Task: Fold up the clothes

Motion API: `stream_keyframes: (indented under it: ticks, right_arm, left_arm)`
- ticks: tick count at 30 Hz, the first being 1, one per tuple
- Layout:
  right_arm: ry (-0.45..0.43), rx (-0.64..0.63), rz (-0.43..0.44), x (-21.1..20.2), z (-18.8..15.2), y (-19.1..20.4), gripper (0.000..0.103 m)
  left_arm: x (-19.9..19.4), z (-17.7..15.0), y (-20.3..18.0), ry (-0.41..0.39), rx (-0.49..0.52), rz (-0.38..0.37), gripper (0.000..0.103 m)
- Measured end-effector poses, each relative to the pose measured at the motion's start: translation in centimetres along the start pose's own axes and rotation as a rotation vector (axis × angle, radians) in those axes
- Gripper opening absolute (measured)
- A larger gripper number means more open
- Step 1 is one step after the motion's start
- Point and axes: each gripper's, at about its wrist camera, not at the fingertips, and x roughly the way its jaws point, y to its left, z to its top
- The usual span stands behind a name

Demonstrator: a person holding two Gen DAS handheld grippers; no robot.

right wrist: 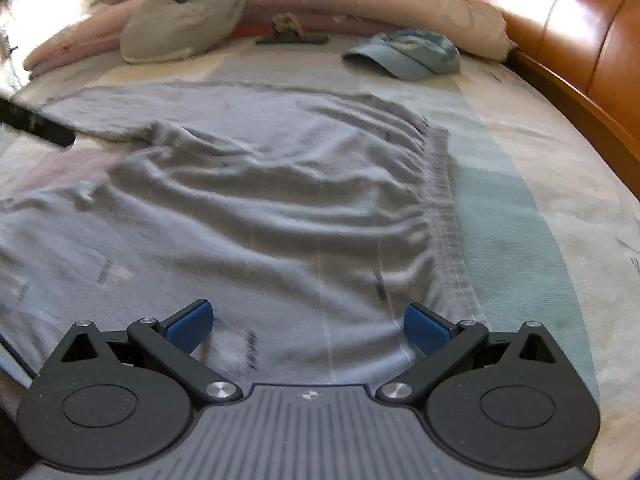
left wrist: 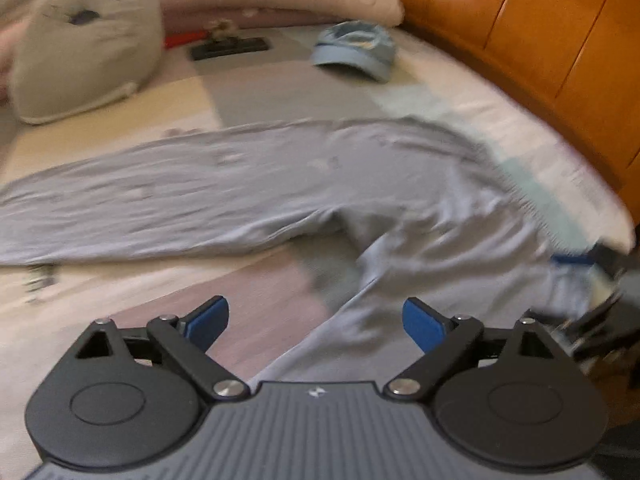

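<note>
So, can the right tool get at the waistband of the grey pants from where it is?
Probably yes. The right tool is open over the grey pants, and the waistband lies flat just beside its right finger, with nothing on top of it. The blue cap sits well clear.

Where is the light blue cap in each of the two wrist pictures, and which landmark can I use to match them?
Left wrist view: the cap lies in the upper middle, slightly right of centre, on the bed sheet.
Right wrist view: the cap lies in the upper right part, beyond the grey trousers.
Shared landmark: the orange-brown headboard, at the right of the cap in both views.
</note>
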Motion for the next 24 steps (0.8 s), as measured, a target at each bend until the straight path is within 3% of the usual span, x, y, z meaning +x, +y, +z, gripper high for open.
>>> stream_keyframes:
  ticks: [3,5,11,17,24]
  right_arm:
    - [-0.024,-0.06,0.042,0.0,0.6,1.2,0.103]
    - [0.007,-0.084,0.054,1.0,0.3,1.6,0.103]
    - [0.004,-0.085,0.118,1.8,-0.3,0.8,0.103]
    - [-0.007,-0.097,0.127,2.0,-0.2,0.9,0.103]
    - [-0.028,-0.005,0.092,0.0,0.3,1.8,0.103]
  left_arm:
    - [-0.4,-2.0,1.7,0.046,-0.034,0.104,0.094]
    - [-0.8,-3.5,2.3,0.067,-0.055,0.17,0.094]
    - [-2.6,-6.8,2.1,0.095,-0.033,0.316,0.094]
    - [-4.2,-9.3,0.5,0.081,0.03,0.359,0.094]
    - [-6.7,-13.9,1.2,0.04,-0.002,0.411,0.094]
